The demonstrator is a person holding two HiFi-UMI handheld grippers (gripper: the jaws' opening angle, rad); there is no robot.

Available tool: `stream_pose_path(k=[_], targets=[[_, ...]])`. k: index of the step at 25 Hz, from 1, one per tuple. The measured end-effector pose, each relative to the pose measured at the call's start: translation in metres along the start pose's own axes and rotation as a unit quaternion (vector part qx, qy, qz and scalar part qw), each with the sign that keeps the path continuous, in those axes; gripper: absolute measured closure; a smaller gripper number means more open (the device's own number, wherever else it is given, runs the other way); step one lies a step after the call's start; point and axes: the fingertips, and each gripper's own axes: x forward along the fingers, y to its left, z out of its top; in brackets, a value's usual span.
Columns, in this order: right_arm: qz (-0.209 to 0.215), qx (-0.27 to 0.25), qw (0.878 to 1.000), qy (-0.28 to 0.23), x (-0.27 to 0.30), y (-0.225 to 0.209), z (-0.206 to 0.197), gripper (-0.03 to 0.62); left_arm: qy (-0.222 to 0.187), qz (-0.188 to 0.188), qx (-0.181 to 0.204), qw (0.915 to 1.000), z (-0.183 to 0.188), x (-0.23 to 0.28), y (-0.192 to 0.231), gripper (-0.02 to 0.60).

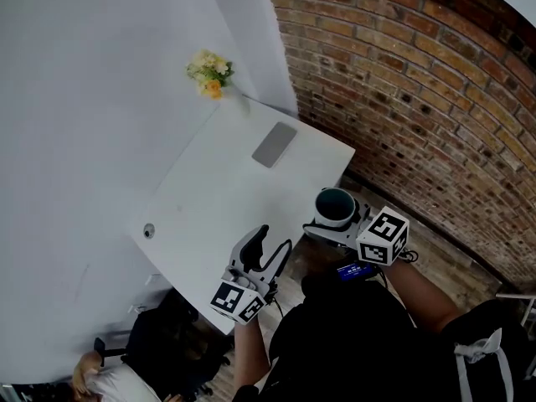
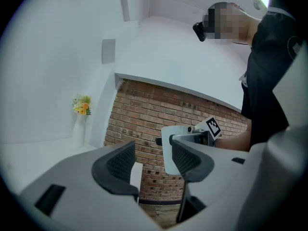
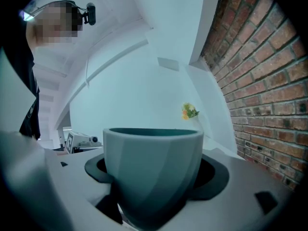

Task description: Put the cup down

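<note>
Right claw round upright cup

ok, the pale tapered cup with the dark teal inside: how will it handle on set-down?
Probably rigid, ceramic-looking: the pale tapered cup looks undeformed between the pads of the right gripper. Its smooth walls narrow downward, so it could slide in the grip. Narrow base, wide rim: it may tip if released tilted.

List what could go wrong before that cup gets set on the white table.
1. The cup in the right gripper seems to hang beyond the table's edge, over floor; released here, it would likely fall.
2. Set too near that edge, it could tip off.
3. The open left gripper sits close by and might bump it.
</note>
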Motion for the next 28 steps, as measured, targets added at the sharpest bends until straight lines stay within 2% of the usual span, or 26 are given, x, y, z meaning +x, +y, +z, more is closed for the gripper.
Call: stream_pose_path(k=[18, 23, 28], targets=[[0.018, 0.015, 1.000, 0.009, 0.011, -0.015, -0.006, 0.186, 0.008, 0.011, -0.013, 0.9998, -0.003, 0.011, 0.008, 0.334], [0.043, 0.031, 0.998, 0.033, 0.034, -0.022, -0.024, 0.186, 0.002, 0.016, -0.034, 0.9993, -0.004, 0.015, 0.021, 0.334], [0.070, 0.053, 0.994, 0.060, 0.078, -0.050, -0.045, 0.186, -0.004, 0.032, -0.049, 0.9983, -0.003, 0.016, 0.046, 0.334]])
